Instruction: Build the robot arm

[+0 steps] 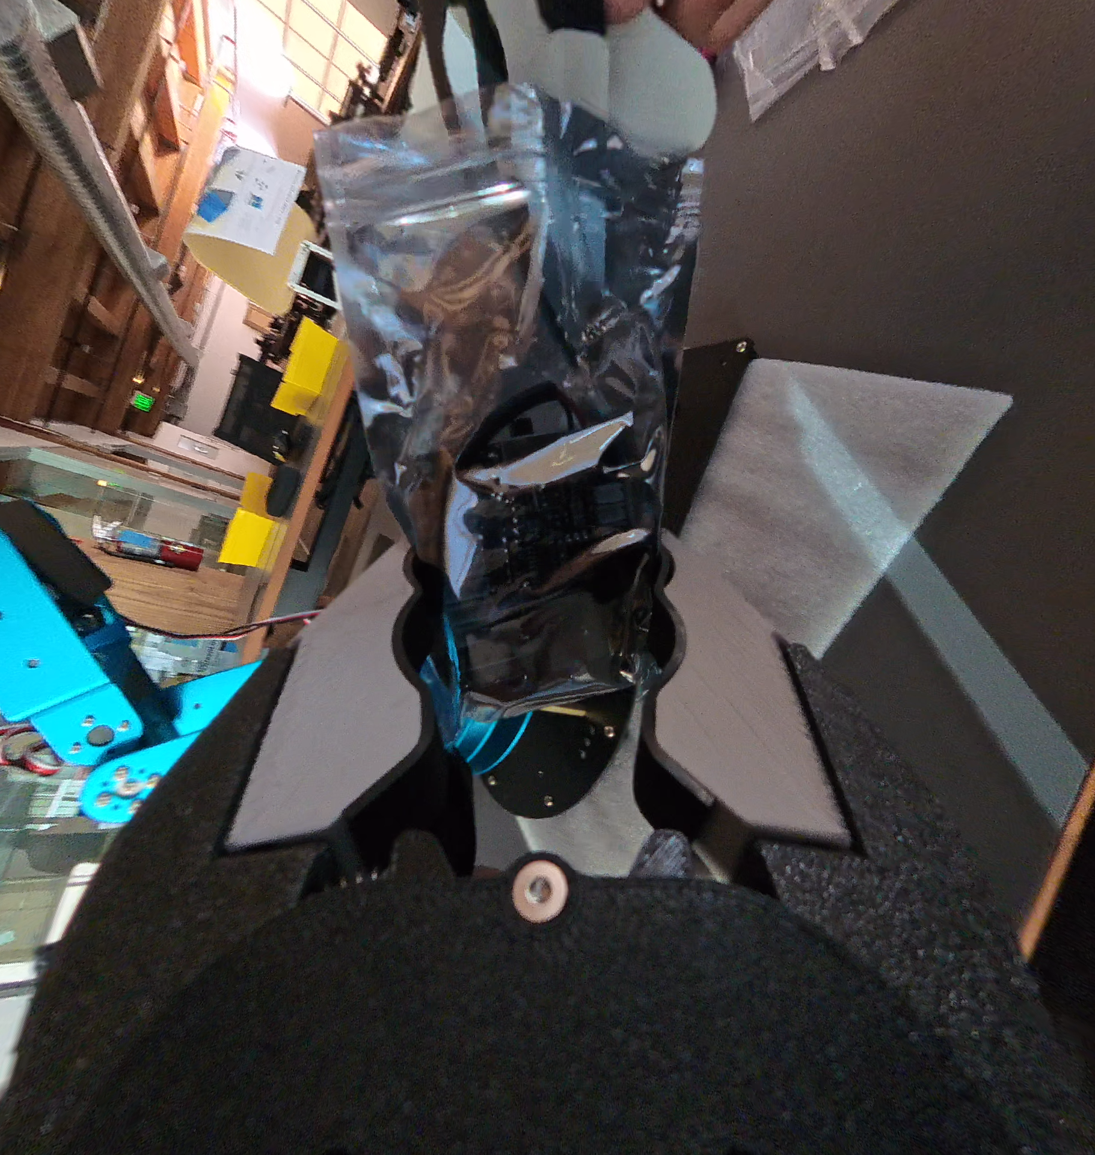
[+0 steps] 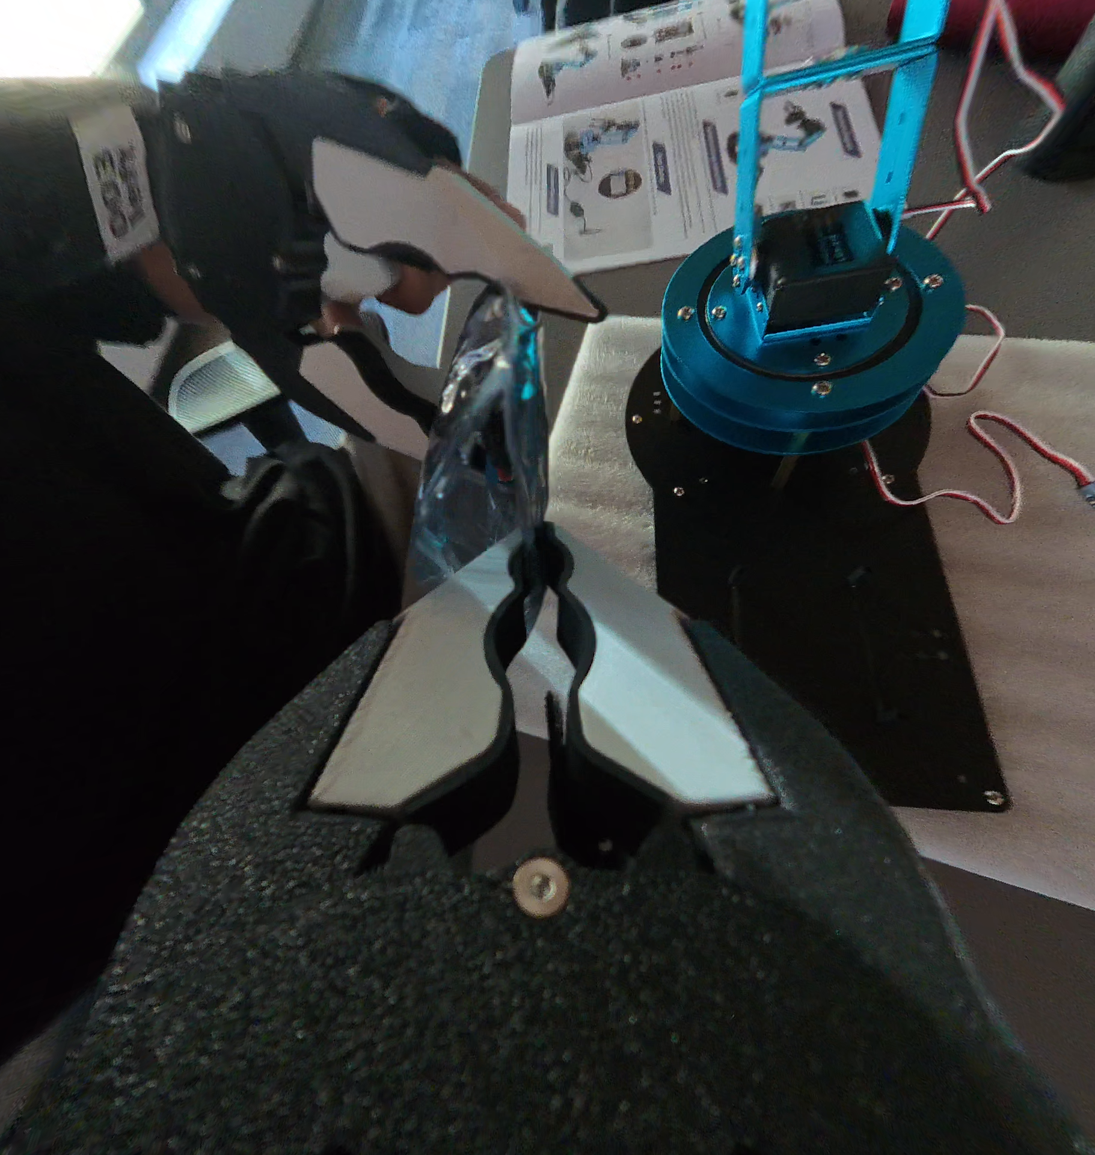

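Observation:
A clear plastic bag [image 1: 501, 375] with a dark circuit board [image 1: 551, 519] inside hangs between both grippers. My left gripper [image 1: 538, 562] has its jaws part-way closed on the sides of the bag's near end, and the bag crumples against both fingers. My right gripper [image 2: 545, 537] is shut on one thin edge of the bag [image 2: 488, 450], seen edge-on. The right gripper also shows at the top of the left wrist view [image 1: 601, 94], pinching the bag's far end. The left gripper shows in the right wrist view [image 2: 513, 362] at the bag's far end.
A blue round robot-arm base [image 2: 807, 350] stands on a black plate [image 2: 813, 625] over a white foam sheet [image 2: 1032, 594]. Red-white wires [image 2: 994, 475] trail to the right. An open manual [image 2: 626, 156] lies behind. Blue arm links [image 1: 32, 625] sit at the left. From either gripper's tips it is about 15 cm to the black plate [image 2: 813, 625].

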